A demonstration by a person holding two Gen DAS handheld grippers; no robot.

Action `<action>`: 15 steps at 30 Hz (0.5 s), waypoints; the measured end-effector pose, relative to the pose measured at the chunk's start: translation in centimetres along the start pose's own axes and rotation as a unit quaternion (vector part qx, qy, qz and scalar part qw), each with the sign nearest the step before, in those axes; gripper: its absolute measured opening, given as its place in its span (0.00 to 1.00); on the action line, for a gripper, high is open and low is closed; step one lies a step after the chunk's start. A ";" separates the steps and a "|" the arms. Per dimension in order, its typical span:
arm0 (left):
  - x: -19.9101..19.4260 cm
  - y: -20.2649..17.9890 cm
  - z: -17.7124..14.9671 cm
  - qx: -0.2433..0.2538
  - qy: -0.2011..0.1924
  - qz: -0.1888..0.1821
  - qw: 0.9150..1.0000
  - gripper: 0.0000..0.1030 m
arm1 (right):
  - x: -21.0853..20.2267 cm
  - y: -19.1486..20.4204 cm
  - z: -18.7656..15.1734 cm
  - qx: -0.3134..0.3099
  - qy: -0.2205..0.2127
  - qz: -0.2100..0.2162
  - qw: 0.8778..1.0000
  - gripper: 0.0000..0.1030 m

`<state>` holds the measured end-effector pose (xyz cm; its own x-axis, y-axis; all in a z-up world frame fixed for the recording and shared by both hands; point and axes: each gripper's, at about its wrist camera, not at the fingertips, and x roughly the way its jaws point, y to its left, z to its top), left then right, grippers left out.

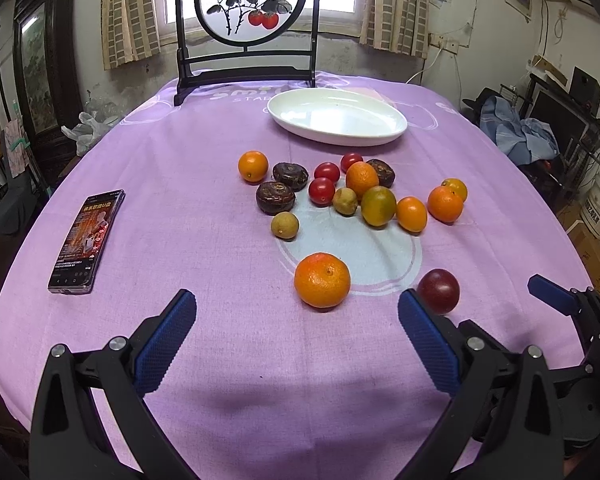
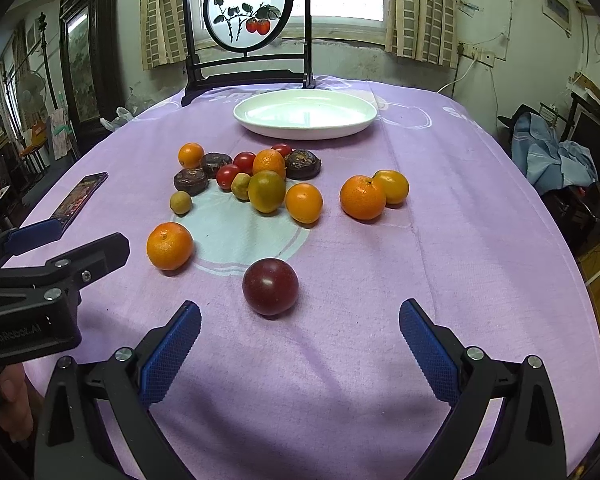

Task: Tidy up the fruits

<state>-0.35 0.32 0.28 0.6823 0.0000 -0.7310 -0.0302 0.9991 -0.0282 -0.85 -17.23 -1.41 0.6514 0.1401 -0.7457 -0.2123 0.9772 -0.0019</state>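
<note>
Left gripper [image 1: 296, 312]: jaws spread wide and holding nothing; you hold it low over the near table edge, with the near orange [image 1: 322, 280] just ahead of the gap.
Right gripper [image 2: 300, 320]: jaws likewise released and empty; the dark plum [image 2: 271, 286] sits just ahead of the gap, slightly left of centre.
Step in hand: judged to be the first pick, since no fruit is on the plate; approach and grasp of the nearest fruit.
Method, right side: shift slightly left so the dark plum is centred between the blue pads [image 2: 172, 354]; advance until it sits between them; close gently, since round fruit may roll on the purple cloth [image 2: 460, 280].
Method, left side: keep your line straight on the near orange; grip at its widest part; keep clear of the right gripper, which shows just beside yours in the left wrist view.
Fruit cluster [image 1: 352, 190]: small oranges, cherry tomatoes, brown water-chestnut-like pieces and pale round fruits lie mid-table, several touching; take the loose near pieces first to avoid scattering the rest.
White plate [image 2: 260, 128]: oval, at the far side of the table beyond the cluster; it contains nothing.
Phone [image 1: 86, 240]: lies flat on the cloth to the left, well apart from the fruit; avoid it.
</note>
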 end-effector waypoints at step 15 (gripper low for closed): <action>0.0 0.0 0.0 0.000 0.000 0.000 1.000 0.96 | 0.0 0.1 -0.2 0.000 0.000 0.002 1.000 0.97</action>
<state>-0.33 0.34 0.28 0.6819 0.0007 -0.7314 -0.0300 0.9992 -0.0270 -0.99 -17.18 -1.54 0.6502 0.1435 -0.7461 -0.2149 0.9766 0.0006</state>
